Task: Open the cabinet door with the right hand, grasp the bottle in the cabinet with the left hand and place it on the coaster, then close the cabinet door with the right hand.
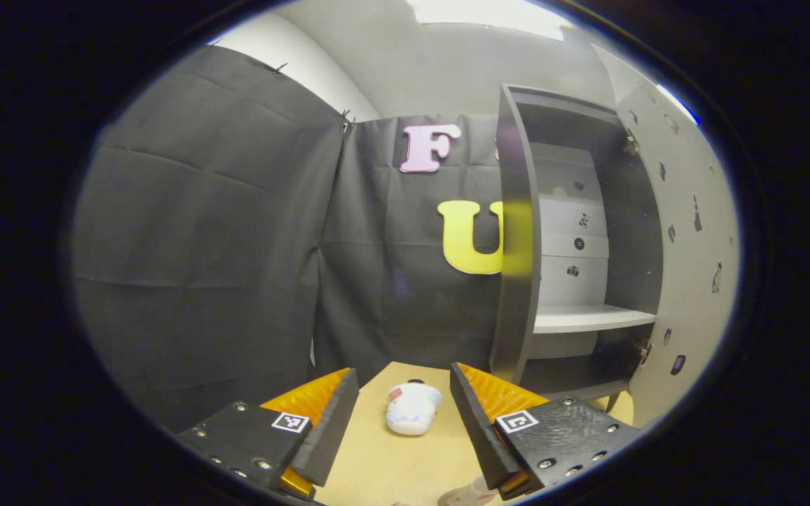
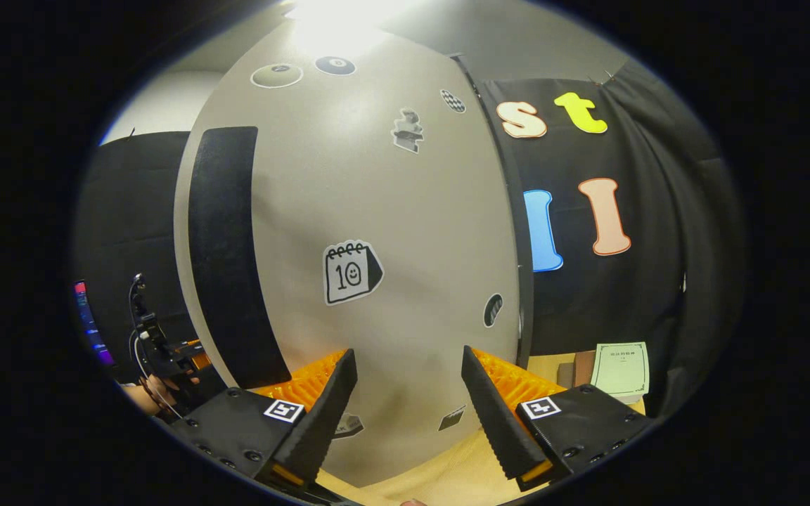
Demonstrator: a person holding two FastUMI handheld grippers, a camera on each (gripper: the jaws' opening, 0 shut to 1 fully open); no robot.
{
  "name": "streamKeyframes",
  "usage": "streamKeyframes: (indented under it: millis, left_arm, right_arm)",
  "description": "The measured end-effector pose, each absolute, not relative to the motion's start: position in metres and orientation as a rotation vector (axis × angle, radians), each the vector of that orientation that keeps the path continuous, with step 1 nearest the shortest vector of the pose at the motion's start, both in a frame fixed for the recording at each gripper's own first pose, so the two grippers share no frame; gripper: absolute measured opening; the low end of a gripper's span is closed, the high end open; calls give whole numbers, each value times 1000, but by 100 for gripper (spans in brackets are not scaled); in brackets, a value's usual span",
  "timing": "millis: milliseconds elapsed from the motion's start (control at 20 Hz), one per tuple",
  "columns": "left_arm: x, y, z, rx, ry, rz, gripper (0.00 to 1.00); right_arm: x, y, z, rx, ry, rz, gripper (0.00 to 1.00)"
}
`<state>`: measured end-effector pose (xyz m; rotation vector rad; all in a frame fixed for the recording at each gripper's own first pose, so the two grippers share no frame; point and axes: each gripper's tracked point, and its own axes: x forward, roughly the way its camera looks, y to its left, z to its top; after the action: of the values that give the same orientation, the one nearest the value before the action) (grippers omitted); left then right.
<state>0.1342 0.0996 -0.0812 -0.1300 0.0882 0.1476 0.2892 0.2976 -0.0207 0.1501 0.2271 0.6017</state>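
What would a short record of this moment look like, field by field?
cabinet door: open, swung wide
cabinet: white shelf looks bare
bottle: white, lying on its side on the tan table, in front of the left gripper
left gripper: fingers apart, holding nothing
right gripper: fingers apart, facing the door's stickered face
coaster: cannot place it
booklet: green, right of the door

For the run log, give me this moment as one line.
cabinet door: open | bottle: lying on table, outside cabinet | left gripper: open, empty | right gripper: open, facing door
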Motion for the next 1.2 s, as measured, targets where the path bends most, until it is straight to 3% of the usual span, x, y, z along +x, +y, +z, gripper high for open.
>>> streamKeyframes:
  millis: [350,800,1200]
  left_arm:
    - [134,140,-93,-146,101,184,79]
    - [121,210,-100,-130,101,258,79]
    - [118,259,-108,-132,107,292,79]
  right_arm:
    - [317,344,-13,197,212,612,96]
    - [370,387,5,177,150,511,96]
    - [364,400,4,116,119,410,96]
